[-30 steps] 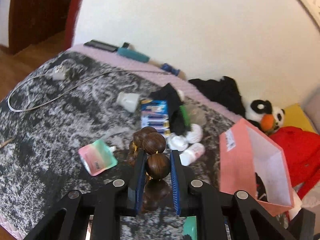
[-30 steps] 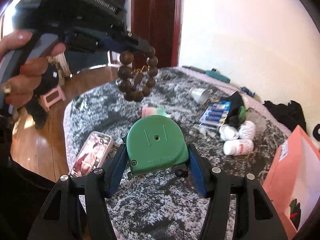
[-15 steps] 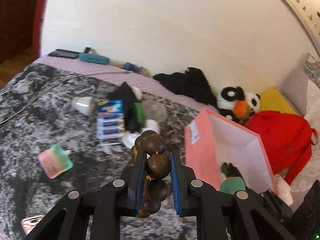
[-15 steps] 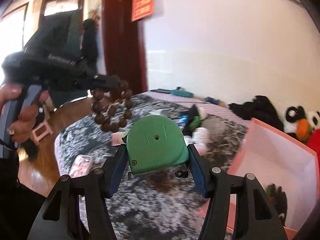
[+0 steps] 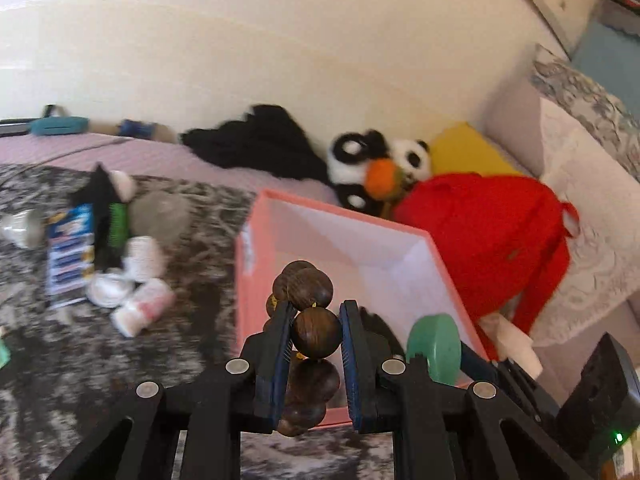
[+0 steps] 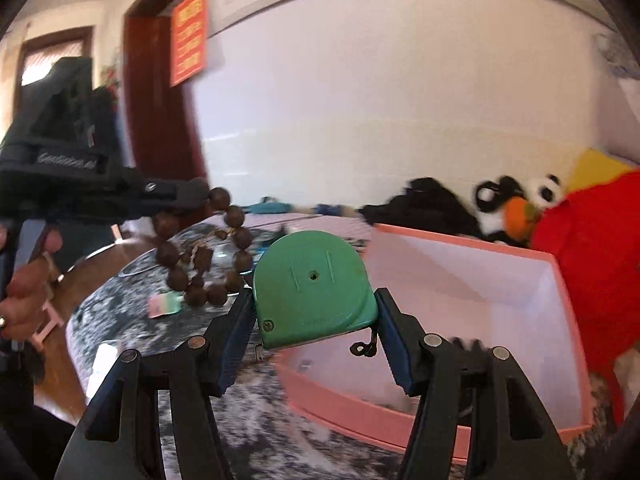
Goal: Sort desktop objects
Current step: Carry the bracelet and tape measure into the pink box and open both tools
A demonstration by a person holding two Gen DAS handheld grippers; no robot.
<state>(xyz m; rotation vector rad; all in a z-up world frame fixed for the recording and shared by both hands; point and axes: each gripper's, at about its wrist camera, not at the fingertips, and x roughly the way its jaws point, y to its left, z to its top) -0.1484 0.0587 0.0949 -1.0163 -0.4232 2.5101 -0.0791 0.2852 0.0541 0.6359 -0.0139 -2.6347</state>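
My left gripper [image 5: 315, 334] is shut on a bracelet of dark wooden beads [image 5: 306, 290], held in the air at the near left edge of an open pink box [image 5: 256, 280]. The bracelet [image 6: 200, 258] and the left gripper [image 6: 200, 190] also show in the right wrist view. My right gripper [image 6: 316, 316] is shut on a green tape measure [image 6: 314, 282], held above the pink box's [image 6: 400, 412] near left rim. The tape measure [image 5: 436, 346] also shows in the left wrist view, over the box's near right side.
On the grey mottled cloth left of the box lie a battery pack [image 5: 68, 256], white bottles [image 5: 142, 308] and a black-and-green item [image 5: 108, 216]. A panda toy [image 5: 372, 168], red bag [image 5: 492, 236] and black cloth [image 5: 260, 140] lie behind the box.
Both grippers have swung right with their loads. The pink box has come from the right side to the middle of both views and much closer.
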